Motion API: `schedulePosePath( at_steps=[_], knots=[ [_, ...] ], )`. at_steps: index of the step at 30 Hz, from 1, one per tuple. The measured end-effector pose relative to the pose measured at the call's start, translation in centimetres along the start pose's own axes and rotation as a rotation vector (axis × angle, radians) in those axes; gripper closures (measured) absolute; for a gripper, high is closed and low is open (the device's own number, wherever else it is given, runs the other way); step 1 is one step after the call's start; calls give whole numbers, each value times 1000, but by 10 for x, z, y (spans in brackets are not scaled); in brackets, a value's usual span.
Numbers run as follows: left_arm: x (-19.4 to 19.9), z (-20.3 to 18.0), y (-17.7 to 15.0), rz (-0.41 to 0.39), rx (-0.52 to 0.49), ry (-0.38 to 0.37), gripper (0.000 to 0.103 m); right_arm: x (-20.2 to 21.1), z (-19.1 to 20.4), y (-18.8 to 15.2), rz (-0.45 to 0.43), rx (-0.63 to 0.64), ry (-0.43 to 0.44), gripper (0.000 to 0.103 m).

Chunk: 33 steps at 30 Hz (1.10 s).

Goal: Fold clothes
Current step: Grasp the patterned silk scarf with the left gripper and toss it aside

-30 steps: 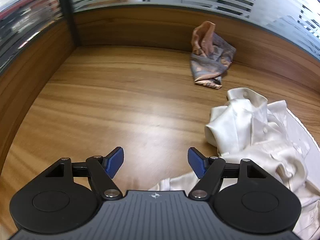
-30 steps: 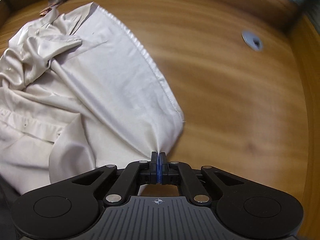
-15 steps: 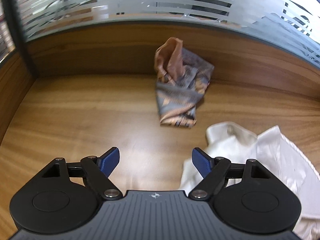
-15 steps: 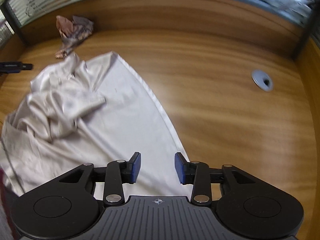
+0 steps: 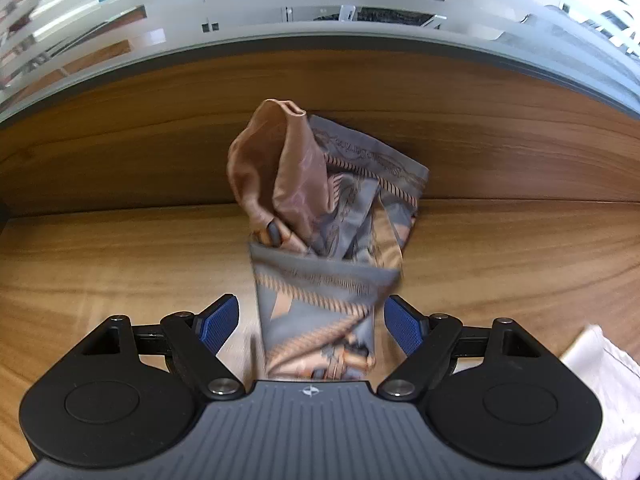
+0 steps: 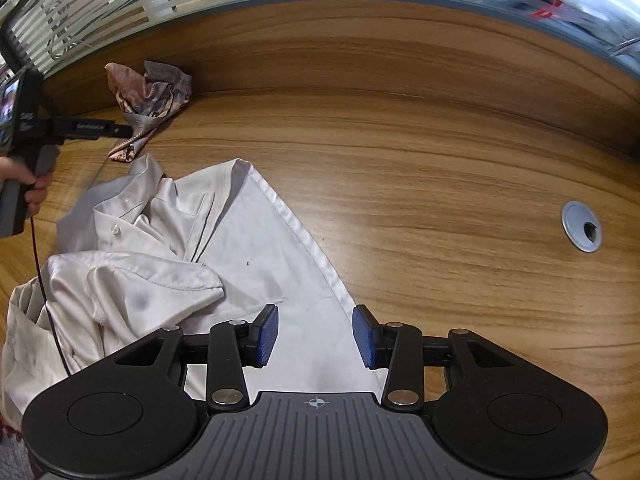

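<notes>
The right gripper (image 6: pixel 315 334) hangs with its jaws spread wide and nothing between them, above the lower hem of the white shirt (image 6: pixel 256 264). The left gripper (image 5: pixel 312 326) is likewise spread and holding nothing, its blue pads on either side of the near end of the patterned scarf (image 5: pixel 320 248) without closing on it.

On the wooden table (image 6: pixel 440 200), the white shirt is the largest item and is far from folded. One panel lies fairly flat, with a straight hemmed edge running away from the right gripper, but the collar, button placket and a sleeve are bunched in a rumpled heap on the left side. It would need to be spread and squared before any clean fold.

The patterned scarf, in grey and tan satin, sits crumpled against the wooden back wall (image 5: pixel 120 152), part of it standing up in a loose puff. It is not folded either.

A grey cable grommet (image 6: pixel 582 226) sits in the table, well apart from both cloths.

Judging by how they lie, both pieces have most of their folding left.
</notes>
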State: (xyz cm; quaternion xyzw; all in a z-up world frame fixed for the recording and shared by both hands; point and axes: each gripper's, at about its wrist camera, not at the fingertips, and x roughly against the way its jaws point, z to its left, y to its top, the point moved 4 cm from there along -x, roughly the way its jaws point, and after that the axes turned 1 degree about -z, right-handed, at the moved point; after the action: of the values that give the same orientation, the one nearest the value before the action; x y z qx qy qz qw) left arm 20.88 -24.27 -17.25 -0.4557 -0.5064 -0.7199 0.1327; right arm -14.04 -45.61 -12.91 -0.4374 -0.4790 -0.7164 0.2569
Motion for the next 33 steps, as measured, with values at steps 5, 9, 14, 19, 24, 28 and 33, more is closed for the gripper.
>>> schedulePosePath(
  at_steps=[5,9,14,19,24,28,33],
  knots=[
    [-21,1,8,7,18,6,19,-3,-3,1,27,-14,-8,59],
    [-30,5,5,14,50,-8,38,-3,0,4,32,-14,-15,59],
    [-26,11,3,-32,50,26,95,-2,3,6,26,-7,-23,59],
    [-14,40,-2,-46,109,116,97,-1,10,9,19,8,-25,59],
    [5,88,-15,-41,131,216,97,-6,22,17,16,34,-11,59],
    [22,129,-29,-28,152,286,97,-16,37,25,17,52,11,59],
    [41,179,-52,3,204,394,97,-31,60,34,27,90,48,59]
  ],
)
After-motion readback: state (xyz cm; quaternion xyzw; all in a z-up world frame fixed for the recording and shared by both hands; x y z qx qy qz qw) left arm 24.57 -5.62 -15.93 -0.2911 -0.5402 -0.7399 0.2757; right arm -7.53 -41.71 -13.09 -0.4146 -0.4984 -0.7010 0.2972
